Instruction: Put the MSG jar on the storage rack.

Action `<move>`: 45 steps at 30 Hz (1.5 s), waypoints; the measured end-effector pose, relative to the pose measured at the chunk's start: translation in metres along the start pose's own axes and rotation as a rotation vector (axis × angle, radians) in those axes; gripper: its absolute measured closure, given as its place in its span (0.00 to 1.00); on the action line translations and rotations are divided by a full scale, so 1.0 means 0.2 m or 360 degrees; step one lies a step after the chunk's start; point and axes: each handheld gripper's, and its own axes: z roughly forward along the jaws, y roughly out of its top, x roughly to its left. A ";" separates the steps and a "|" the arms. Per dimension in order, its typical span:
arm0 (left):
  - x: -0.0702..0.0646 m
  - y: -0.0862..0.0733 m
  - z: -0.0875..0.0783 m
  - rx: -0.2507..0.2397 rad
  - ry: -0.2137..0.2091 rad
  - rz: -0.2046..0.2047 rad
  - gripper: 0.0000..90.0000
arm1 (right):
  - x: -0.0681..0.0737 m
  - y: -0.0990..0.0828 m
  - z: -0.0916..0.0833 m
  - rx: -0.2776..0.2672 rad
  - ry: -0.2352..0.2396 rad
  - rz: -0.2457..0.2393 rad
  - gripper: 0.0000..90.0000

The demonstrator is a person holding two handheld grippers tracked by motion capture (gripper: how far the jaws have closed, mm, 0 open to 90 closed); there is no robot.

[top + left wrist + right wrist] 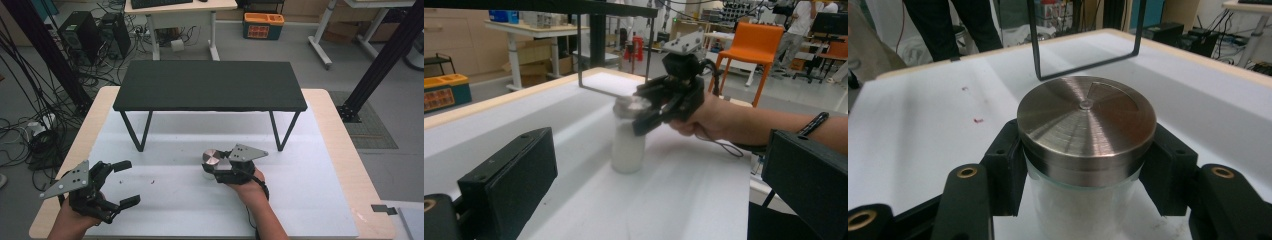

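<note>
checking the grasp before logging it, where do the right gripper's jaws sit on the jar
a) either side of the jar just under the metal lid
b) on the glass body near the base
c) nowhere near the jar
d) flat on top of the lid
a: in the right gripper view the right gripper has its jaws against both sides of the glass jar, just below the brushed metal lid, while the jar stands on the white table surface.

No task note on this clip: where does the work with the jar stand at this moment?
Done: the right gripper has its jaws closed around the glass jar with the brushed metal lid, just below the lid. In hand: the jar stands on the white table cover, not lifted. The left gripper is open and holds nothing. Left: whatever follows the grasp; the black low shelf is bare on top, but I cannot tell the goal.
</note>
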 end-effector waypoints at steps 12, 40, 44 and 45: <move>0.00 0.00 0.03 -0.0009 -0.0035 -0.0011 0.02 | 0.08 0.53 -0.26 -0.0116 0.0117 -0.0138 0.47; -0.03 0.00 -0.02 -0.0010 -0.0023 -0.0022 0.02 | -0.29 1.13 -0.10 0.0002 -0.0336 0.0079 0.47; -0.02 -0.01 -0.02 -0.0004 -0.0022 -0.0023 0.02 | -0.30 1.09 -0.09 -0.0010 -0.0349 0.0080 0.47; -0.02 -0.01 -0.02 -0.0004 -0.0022 -0.0023 0.02 | -0.30 1.09 -0.09 -0.0010 -0.0349 0.0080 0.47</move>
